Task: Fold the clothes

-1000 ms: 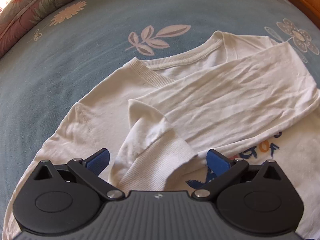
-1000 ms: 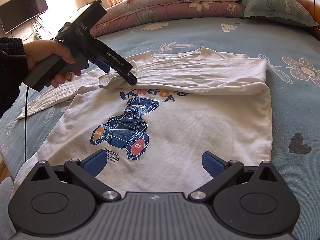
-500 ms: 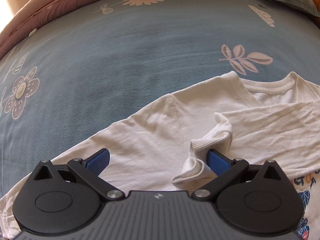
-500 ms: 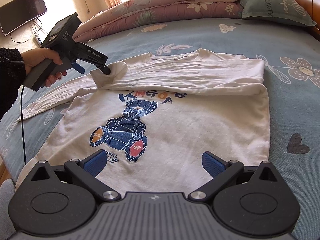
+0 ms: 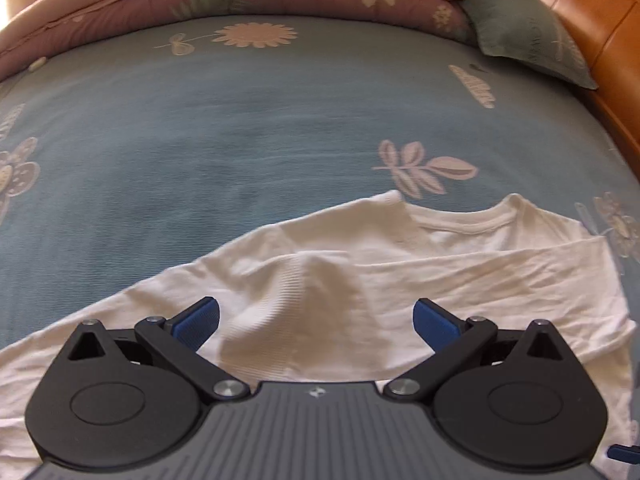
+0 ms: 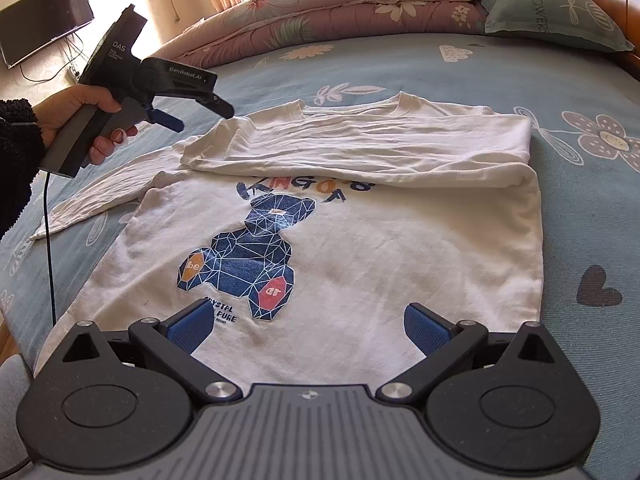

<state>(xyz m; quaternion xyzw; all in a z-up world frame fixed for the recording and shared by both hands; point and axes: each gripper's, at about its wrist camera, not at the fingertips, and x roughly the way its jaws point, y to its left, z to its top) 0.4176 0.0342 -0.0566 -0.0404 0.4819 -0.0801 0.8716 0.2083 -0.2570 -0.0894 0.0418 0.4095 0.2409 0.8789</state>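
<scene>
A white long-sleeved shirt (image 6: 360, 248) with a blue bear print (image 6: 244, 256) lies face up on the blue bedsheet (image 6: 580, 216). One sleeve (image 6: 360, 148) is folded across the chest, and its ribbed cuff (image 5: 308, 320) lies flat. The other sleeve (image 6: 100, 192) stretches out to the left. My left gripper (image 5: 316, 322) is open and hovers just above the cuff without touching it. From the right wrist view the left gripper (image 6: 200, 116) is held in a hand, raised over the shirt's left shoulder. My right gripper (image 6: 308, 326) is open over the shirt's hem, with nothing between its fingers.
Folded quilts (image 6: 360, 4) and a green pillow (image 6: 552, 8) lie along the far end of the bed. A brown padded headboard (image 5: 592, 32) runs along the right. A black cable (image 6: 50, 248) hangs from the left gripper. A television (image 6: 44, 20) is mounted on the wall at far left.
The left gripper lifted and drew back to the left from the cuff. The crumpled cuff now lies flat on the shirt. The right gripper stayed where it was.
</scene>
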